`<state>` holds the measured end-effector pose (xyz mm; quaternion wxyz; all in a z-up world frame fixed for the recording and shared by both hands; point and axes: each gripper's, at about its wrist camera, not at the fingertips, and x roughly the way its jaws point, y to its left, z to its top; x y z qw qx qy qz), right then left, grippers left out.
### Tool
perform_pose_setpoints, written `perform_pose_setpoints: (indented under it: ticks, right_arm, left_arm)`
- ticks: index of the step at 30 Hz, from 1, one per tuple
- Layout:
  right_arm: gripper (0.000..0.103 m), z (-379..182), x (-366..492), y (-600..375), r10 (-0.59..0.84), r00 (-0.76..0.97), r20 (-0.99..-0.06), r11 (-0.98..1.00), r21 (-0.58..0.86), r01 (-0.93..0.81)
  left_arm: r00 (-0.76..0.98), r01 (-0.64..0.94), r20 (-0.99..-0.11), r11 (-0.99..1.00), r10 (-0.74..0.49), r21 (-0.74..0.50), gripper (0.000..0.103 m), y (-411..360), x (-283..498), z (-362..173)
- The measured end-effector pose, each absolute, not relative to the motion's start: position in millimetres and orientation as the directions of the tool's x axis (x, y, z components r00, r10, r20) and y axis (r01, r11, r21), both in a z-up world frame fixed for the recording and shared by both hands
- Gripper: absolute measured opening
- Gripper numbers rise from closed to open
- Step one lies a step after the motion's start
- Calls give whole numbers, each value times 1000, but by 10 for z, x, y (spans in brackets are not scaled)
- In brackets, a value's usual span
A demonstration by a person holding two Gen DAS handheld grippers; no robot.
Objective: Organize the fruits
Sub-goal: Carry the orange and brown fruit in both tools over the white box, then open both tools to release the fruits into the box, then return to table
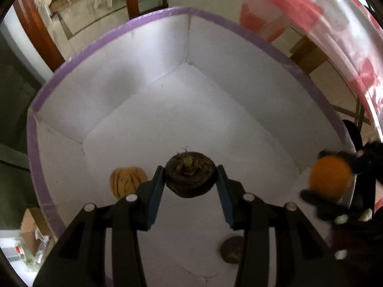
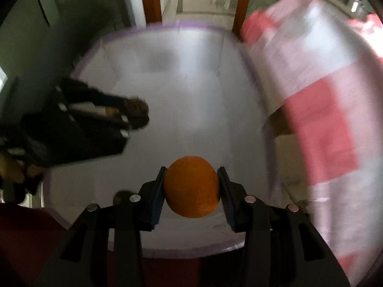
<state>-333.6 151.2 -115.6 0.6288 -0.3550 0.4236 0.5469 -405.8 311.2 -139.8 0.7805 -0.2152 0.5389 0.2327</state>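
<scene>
- My left hand-held gripper (image 1: pixel 191 175) is clamped on a dark brown round fruit (image 1: pixel 190 173) with a dried stem cap; both blue pads press its sides. It hangs over the floor of the white box (image 1: pixel 167 110), pointing steeply down.
- My right hand-held gripper (image 2: pixel 191 187) is clamped on an orange (image 2: pixel 191 186), pads tight on both flanks, also above the box floor; it sits at 3 o'clock in the left wrist view.
- Already in the box: a yellow striped fruit (image 1: pixel 126 181) at 9 o'clock of my left load, just beside the left finger, and a second dark fruit (image 1: pixel 231 248) at about 5 o'clock, partly hidden behind the right finger.
- Judged progress: two fruits placed, two in hand and not yet released. Whether more remain outside the box I cannot tell.
- Open room: floor toward 12 o'clock of both loads is bare up to the far corner.
- Edges: purple rim (image 1: pixel 95 45) rings the box; walls are tall, so I would lift out straight up. A pink-and-white plastic bag (image 2: pixel 323 119) crowds the rim at 2 o'clock in the right view.
- Right wrist view is blurred; fine detail there is unreliable.
</scene>
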Motion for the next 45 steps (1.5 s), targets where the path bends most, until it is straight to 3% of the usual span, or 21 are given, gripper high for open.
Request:
perform_pose_setpoints:
  ticks: [3,18,20,22,23,24,29,35,39,45]
  right_arm:
    - [42,-1349,-3386,1570,350,29,-936,117,13,-993]
    - [43,-1506,-3430,1712,316,-7,-949,40,21,-999]
    - [45,-1522,-3412,1721,314,-7,-949,41,21,-999]
    - [57,-1497,-3403,1729,323,-11,-946,39,25,-999]
    - [67,-1494,-3410,1723,330,-14,-944,37,28,-999]
    - [70,-1468,-3418,1717,343,-19,-939,30,31,-999]
    - [73,-1439,-3391,1685,358,-16,-934,28,28,-999]
    - [87,-1227,-3393,1620,443,2,-897,13,5,-1000]
    - [87,-1093,-3448,1571,478,29,-878,-16,-42,-999]
    - [87,-670,-3541,1418,565,49,-824,-49,-92,-995]
  left_arm:
    - [291,-582,-944,812,158,-43,44,3120,-4023,-1396]
    - [235,-636,-964,770,124,-56,45,3150,-3954,-1526]
    - [235,-647,-965,760,115,-67,49,3182,-3955,-1548]
    - [251,-661,-963,744,97,-97,70,3224,-3967,-1554]
    - [263,-668,-960,736,93,-112,73,3237,-3990,-1534]
    - [275,-679,-957,723,91,-127,78,3258,-4008,-1519]
    - [289,-712,-955,682,64,-170,79,3325,-4035,-1538]
    - [310,-705,-949,684,60,-187,85,3314,-4032,-1507]
    - [339,-712,-938,671,72,-206,91,3341,-4098,-1458]
    - [434,-725,-893,635,122,-265,91,3408,-4144,-1115]
